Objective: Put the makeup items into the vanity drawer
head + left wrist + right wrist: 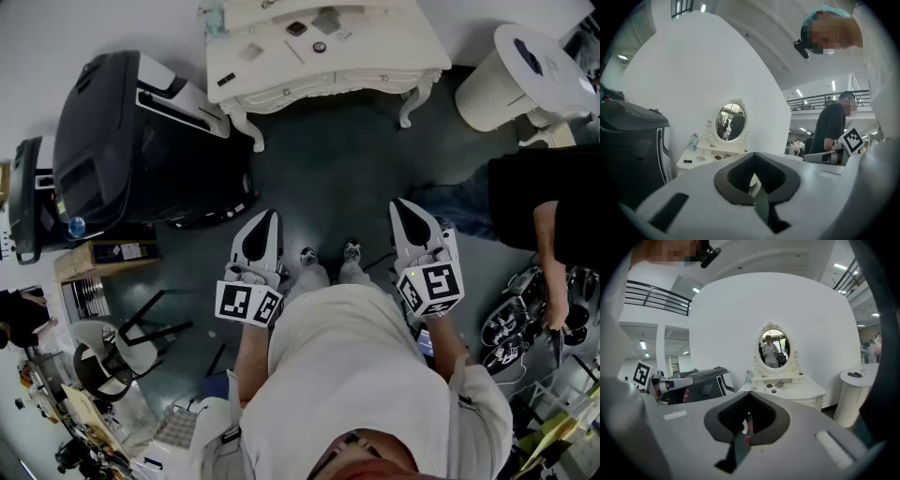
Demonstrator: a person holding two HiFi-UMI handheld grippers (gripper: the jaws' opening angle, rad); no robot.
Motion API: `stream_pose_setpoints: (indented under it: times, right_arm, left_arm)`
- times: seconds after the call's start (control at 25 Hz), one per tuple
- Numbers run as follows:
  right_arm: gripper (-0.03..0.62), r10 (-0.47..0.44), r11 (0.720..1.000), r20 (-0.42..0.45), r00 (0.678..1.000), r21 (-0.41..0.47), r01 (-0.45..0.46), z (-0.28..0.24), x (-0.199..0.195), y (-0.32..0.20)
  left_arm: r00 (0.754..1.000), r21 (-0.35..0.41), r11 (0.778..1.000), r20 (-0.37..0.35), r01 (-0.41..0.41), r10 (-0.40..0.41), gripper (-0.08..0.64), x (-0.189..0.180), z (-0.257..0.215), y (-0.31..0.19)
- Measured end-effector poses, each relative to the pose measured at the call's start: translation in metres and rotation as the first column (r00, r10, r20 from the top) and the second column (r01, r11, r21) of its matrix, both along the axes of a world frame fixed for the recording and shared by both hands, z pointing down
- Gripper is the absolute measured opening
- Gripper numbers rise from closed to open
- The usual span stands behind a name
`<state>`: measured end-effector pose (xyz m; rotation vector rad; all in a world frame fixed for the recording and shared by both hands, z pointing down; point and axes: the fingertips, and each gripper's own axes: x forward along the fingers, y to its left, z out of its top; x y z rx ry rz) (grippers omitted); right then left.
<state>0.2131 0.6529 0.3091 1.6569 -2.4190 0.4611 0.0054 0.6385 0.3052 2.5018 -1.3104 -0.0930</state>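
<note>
— State of the left gripper?
— Clenched. Jaws pressed flat together, nothing caught between them. Held out level over the dark floor, touching nothing.
— And the right gripper?
— Clenched just the same, empty, tipped slightly downward. Side by side with the left one, in front of the person's torso, the two apart from each other.
— Whereabouts of the makeup items?
— Lying on top of the white bench, around the middle of it, in front of the oval mirror. Among them a small dark square piece and a small round piece; too small to name more closely.
— Near either gripper?
— No, well apart. Both held short of the bench's near edge, with floor between.
— Anything else on the bench?
— Pale blue bottle at the back left corner.
— Around the bench?
— Large black machine off its left edge, round white stand off its right edge, and a person in a dark top beside that stand.
</note>
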Motion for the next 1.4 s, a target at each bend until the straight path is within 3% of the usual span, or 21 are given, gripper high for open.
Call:
stream_pose_setpoints:
  times: [0.24, 0.44, 0.72, 0.84, 1.04, 1.4]
  right_arm:
    - [0.008, 0.021, 0.999, -0.004, 1.0, 0.024, -0.021, 0.001, -0.05, 0.001]
    - [0.007, 0.022, 0.998, -0.016, 1.0, 0.06, -0.021, -0.008, -0.088, 0.013]
    - [0.007, 0.013, 0.998, -0.033, 0.999, 0.061, -0.011, -0.009, -0.114, 0.03]
    - [0.008, 0.013, 0.997, -0.008, 1.0, 0.08, -0.012, -0.018, -0.104, 0.034]
    - [0.008, 0.008, 0.995, -0.014, 1.0, 0.096, -0.007, -0.018, -0.069, 0.046]
    - [0.008, -0.041, 0.995, 0.021, 0.999, 0.094, 0.038, -0.008, -0.017, 0.078]
  left_arm:
    - [0.999, 0.054, 0.998, 0.033, -0.024, 0.022, 0.005, -0.041, -0.001, -0.003]
    - [0.999, 0.094, 0.996, 0.049, 0.007, -0.011, 0.005, -0.082, -0.009, 0.007]
    - [0.998, 0.072, 0.997, 0.043, 0.037, -0.04, 0.005, -0.117, 0.0, 0.023]
    - [0.998, 0.069, 0.997, 0.033, 0.045, -0.047, 0.005, -0.111, -0.003, 0.024]
    - [0.996, 0.133, 0.989, 0.058, 0.061, -0.069, 0.005, -0.075, -0.022, 0.043]
    - [0.991, 0.095, 0.99, 0.066, 0.107, -0.113, 0.005, -0.015, -0.014, 0.09]
